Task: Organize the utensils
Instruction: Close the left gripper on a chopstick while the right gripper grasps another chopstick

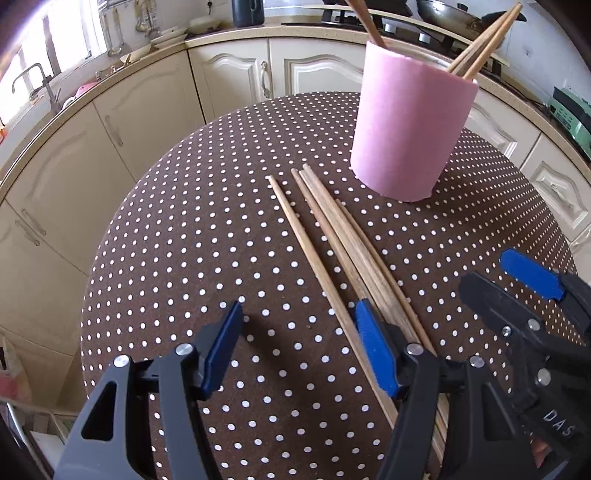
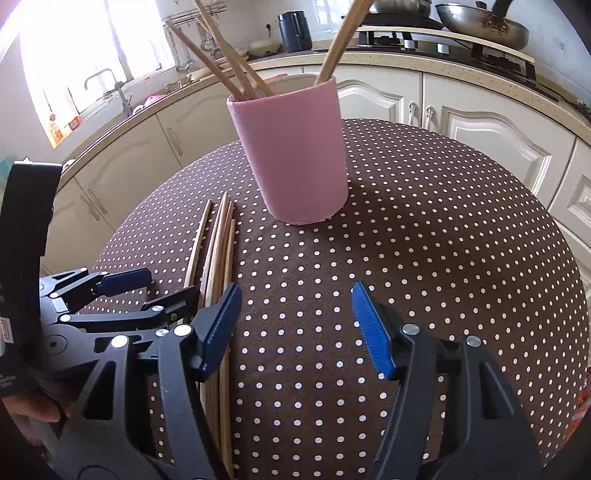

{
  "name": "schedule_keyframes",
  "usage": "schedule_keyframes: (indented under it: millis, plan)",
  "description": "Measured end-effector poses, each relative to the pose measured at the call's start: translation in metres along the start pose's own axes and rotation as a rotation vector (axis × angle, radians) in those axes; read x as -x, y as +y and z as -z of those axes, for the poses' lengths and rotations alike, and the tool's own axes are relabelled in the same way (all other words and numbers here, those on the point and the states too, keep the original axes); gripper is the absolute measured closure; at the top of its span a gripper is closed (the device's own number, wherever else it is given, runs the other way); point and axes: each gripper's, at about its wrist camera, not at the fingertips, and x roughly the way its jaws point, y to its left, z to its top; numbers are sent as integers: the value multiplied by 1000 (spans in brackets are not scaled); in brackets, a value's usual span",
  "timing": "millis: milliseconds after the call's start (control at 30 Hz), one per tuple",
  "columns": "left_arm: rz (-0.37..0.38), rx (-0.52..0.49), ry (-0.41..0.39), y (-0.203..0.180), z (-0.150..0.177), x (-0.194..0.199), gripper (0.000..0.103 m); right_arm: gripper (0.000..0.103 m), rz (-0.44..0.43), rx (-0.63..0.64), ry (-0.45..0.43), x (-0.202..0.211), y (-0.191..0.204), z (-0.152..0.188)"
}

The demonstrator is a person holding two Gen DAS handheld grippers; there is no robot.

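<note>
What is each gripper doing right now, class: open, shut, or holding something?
Left gripper: open, empty, over the loose wooden chopsticks on the table.
Right gripper: open, empty, facing the pink cylindrical holder.

Round table in brown white-dotted cloth [image 1: 207, 258] lies under and ahead of the fingers. Beyond it, cream cabinets [image 2: 487, 136] under a speckled counter [image 1: 110, 79] curve around. Far left of the fingers, bright window [image 2: 74, 55] over sink tap [image 2: 118, 86]; far right, stove with wok [image 2: 484, 26].
</note>
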Motion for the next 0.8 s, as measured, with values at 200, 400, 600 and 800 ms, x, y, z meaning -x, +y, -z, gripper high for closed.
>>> schedule_keyframes:
  millis: [200,400,600,800]
  plan:
    - [11,-16,1,17,3,4,65,41,-10,78,64,-9,13,-7]
    - [25,-25,6,26,-2,2,76,41,-1,151,131,-25,28,-11]
    - [43,-32,2,30,-1,1,76,41,42,198,166,-36,41,-15]
    - [37,-51,-8,32,1,3,89,57,44,261,226,-42,63,-20]
